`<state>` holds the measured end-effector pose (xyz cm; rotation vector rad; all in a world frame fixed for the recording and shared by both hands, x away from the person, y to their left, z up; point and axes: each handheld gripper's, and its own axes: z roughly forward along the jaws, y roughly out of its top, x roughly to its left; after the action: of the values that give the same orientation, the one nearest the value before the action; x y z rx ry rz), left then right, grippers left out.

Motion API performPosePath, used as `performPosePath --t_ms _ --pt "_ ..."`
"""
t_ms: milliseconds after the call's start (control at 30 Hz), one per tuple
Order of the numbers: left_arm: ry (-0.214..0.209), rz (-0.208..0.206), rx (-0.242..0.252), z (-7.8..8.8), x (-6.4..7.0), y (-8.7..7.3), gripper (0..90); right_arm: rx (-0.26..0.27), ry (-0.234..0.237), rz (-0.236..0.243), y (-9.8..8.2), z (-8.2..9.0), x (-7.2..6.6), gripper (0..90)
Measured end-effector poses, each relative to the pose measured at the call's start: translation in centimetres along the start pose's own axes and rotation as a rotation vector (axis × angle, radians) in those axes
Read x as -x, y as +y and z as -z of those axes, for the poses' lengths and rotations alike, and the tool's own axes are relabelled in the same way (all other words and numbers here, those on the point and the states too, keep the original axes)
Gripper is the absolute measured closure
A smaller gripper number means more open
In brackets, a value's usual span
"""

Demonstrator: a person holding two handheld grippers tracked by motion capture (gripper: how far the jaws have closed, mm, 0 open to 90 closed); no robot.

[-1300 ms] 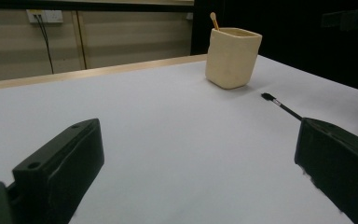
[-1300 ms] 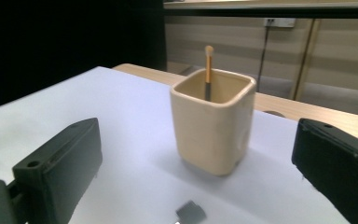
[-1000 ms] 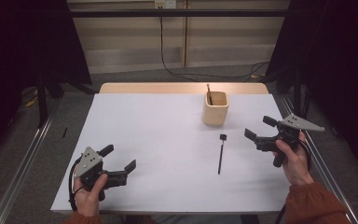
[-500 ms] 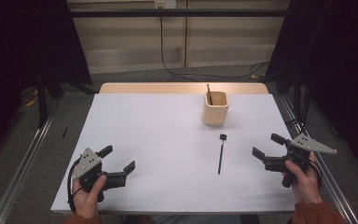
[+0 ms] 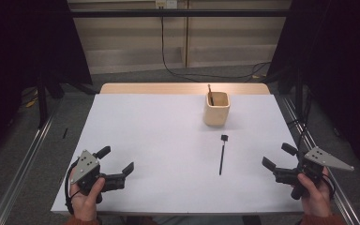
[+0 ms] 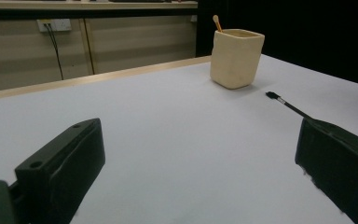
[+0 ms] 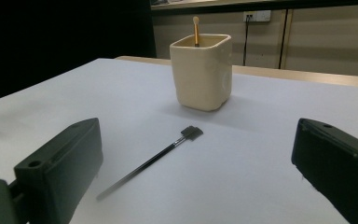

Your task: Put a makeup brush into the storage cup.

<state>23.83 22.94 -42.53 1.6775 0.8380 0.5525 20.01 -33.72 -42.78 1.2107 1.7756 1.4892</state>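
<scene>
Left tool: held in the person's left hand at the near left corner of the surface, jaws spread wide apart and gripping nothing; in the left gripper view the two black jaws stand well apart over bare white surface.

Right tool: held in the person's right hand at the near right edge of the surface, jaws likewise spread wide with nothing between them; a grey three-cornered plate sits on top.

Black brush: lies flat on the surface, ahead of the right tool and toward its left jaw in the right gripper view; near that tool but apart from it. Its flat square head points toward the cup, its thin handle back toward the person. From the left tool it lies well apart, off to the right, its handle passing behind the right-hand jaw in the left gripper view.

Cream cup: stands upright beyond the brush head, farther from both tools than the brush, close to the head but not touching it.

Wooden stick: stands inside the cup, its rounded tip rising above the rim.

Both tools: resting low over the surface, well apart from each other, the brush and cup between them and farther out.
</scene>
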Motion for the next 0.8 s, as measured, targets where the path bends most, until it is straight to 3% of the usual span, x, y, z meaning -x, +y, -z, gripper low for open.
performPosePath --t_ms 133,333,800 --pt "-0.002 0.001 -0.005 -0.1 -0.1 -0.1 1.6 -0.006 0.005 0.002 0.0 -0.2 -0.1 1.1" --pt "-0.009 0.035 0.004 -0.1 -0.4 -0.3 1.6 -0.013 0.017 0.01 0.1 -0.6 -0.4 1.0" --pt "-0.02 0.021 -0.008 -0.3 -0.2 -0.3 1.7 0.005 0.066 0.049 1.5 -3.3 -1.4 2.4"
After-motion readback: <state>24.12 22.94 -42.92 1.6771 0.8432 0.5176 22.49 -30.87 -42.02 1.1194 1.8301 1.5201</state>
